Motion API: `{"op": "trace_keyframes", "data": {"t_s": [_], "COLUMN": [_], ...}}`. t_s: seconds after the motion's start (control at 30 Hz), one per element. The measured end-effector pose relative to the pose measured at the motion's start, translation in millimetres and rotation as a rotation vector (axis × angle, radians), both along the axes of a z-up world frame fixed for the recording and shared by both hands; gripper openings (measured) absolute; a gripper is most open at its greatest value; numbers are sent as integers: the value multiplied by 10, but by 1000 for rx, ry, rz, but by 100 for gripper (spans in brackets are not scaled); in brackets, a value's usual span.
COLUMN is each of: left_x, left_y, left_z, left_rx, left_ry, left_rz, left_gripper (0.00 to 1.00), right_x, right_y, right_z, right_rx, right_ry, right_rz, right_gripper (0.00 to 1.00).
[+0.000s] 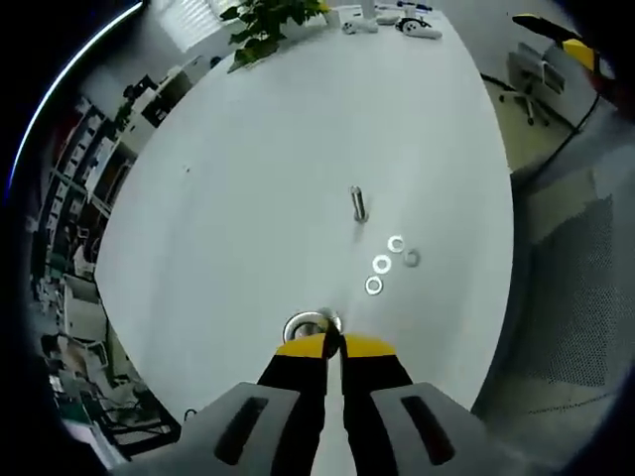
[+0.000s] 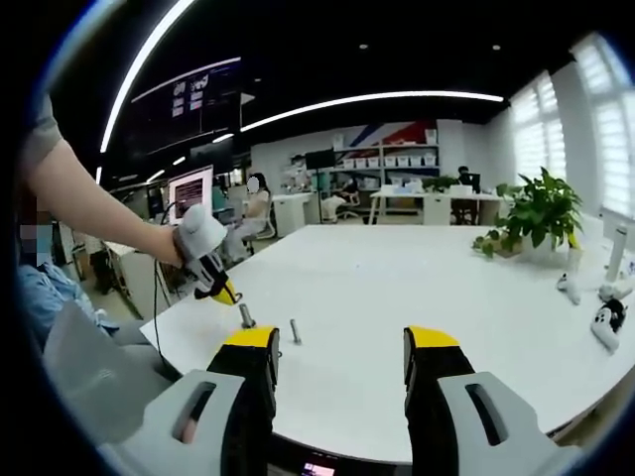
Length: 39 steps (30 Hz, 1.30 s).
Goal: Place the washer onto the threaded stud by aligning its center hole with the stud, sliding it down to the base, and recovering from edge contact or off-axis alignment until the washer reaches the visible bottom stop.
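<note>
My left fingers (image 1: pixel 332 343) are closed on a washer (image 1: pixel 309 324) low over the counter (image 1: pixel 248 198), right fingers (image 2: pixel 340 347) wide open and empty; next I must center it over the stud (image 1: pixel 358 203).

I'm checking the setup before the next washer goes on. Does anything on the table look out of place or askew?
Nothing stands out. The threaded stud stands upright on the white table, four loose washers lie flat beside it, and the left gripper is shut on a washer near the table edge.
</note>
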<state>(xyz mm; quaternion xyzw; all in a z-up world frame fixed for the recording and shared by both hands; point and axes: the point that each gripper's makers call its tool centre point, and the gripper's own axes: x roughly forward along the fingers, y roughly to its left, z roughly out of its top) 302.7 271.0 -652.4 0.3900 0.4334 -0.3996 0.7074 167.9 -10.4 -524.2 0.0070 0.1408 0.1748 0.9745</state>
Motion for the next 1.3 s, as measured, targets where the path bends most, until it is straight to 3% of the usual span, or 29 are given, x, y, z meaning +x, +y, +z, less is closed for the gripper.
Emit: {"op": "trace_keyframes", "data": {"t_s": [0.7, 1.3], "left_x": [57, 79], "left_y": [14, 29], "left_z": [-263, -257], "left_rx": [71, 26], "left_ry": [40, 48], "left_rz": [-13, 25], "left_gripper": [2, 5], "right_x": [-2, 6], "right_y": [-30, -40], "right_z": [-26, -38], "right_rx": [3, -9], "right_ry": [10, 14], "right_rz": [-11, -16], "right_gripper": [53, 54]}}
